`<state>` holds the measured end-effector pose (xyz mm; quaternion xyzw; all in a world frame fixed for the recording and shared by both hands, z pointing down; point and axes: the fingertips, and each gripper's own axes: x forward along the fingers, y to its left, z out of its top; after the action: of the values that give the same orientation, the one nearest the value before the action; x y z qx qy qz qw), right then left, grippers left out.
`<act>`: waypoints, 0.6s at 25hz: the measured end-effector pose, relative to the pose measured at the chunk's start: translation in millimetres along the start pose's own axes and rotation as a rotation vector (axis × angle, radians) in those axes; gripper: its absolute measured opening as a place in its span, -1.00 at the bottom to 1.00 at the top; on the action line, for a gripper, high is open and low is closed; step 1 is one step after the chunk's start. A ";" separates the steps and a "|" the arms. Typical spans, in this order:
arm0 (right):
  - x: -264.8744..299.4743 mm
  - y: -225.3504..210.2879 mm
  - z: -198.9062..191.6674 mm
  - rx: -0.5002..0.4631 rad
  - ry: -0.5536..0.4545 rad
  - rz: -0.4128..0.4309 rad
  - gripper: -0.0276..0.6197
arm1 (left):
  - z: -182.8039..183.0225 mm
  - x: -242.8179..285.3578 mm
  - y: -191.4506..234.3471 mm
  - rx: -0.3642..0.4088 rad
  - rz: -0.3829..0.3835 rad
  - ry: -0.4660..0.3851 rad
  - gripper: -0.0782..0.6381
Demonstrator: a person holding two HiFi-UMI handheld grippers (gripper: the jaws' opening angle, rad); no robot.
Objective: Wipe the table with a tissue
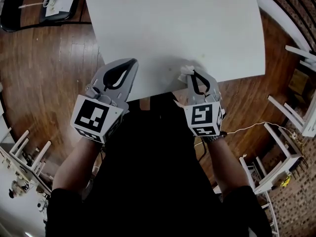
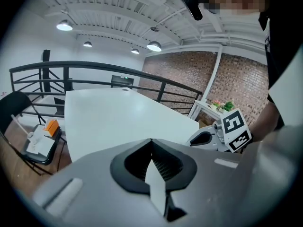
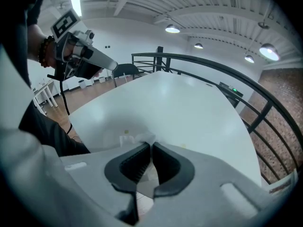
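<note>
The white table (image 1: 173, 19) fills the top of the head view. My right gripper (image 1: 190, 75) hangs over the table's near edge, shut on a crumpled white tissue (image 1: 186, 70). In the right gripper view the tissue (image 3: 140, 138) pokes out past the closed fingertips of that gripper (image 3: 150, 146), close above the tabletop (image 3: 180, 108). Small yellowish specks (image 3: 126, 132) lie on the table just beyond it. My left gripper (image 1: 131, 63) is shut with nothing in it, at the table's near edge to the left. In the left gripper view its tips (image 2: 151, 143) meet, and the right gripper (image 2: 204, 138) shows beyond them.
A dark chair (image 1: 54, 6) with papers on it stands on the wooden floor at the table's far left. White chairs (image 1: 291, 132) crowd the right side. A thin cable (image 1: 247, 128) trails on the floor there. A black railing (image 3: 213, 67) runs behind the table.
</note>
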<state>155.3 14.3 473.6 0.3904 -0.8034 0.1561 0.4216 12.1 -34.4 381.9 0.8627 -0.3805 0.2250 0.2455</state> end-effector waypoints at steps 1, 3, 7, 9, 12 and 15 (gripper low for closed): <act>2.0 2.0 4.0 -0.011 -0.005 0.009 -0.89 | -0.7 -0.8 0.8 -0.004 0.004 -0.002 -0.74; 7.8 8.8 10.4 -0.032 -0.010 0.027 -0.89 | -3.7 -2.8 4.3 -0.012 0.012 -0.005 -0.74; 17.2 23.7 20.3 -0.075 -0.015 0.059 -0.89 | -11.7 -8.0 7.3 -0.030 0.023 -0.006 -0.74; 21.4 27.3 23.1 -0.088 -0.008 0.066 -0.89 | -12.8 -9.6 7.9 -0.036 0.027 -0.009 -0.74; 27.7 30.3 22.6 -0.102 0.012 0.074 -0.89 | -14.0 -11.8 7.7 -0.046 0.035 -0.016 -0.74; 31.9 30.7 19.1 -0.099 0.029 0.078 -0.89 | -17.3 -13.5 7.1 -0.054 0.041 -0.014 -0.74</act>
<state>110.6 7.2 490.2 0.3351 -0.8186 0.1382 0.4455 -5.1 -20.9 389.4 0.8494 -0.4057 0.2136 0.2613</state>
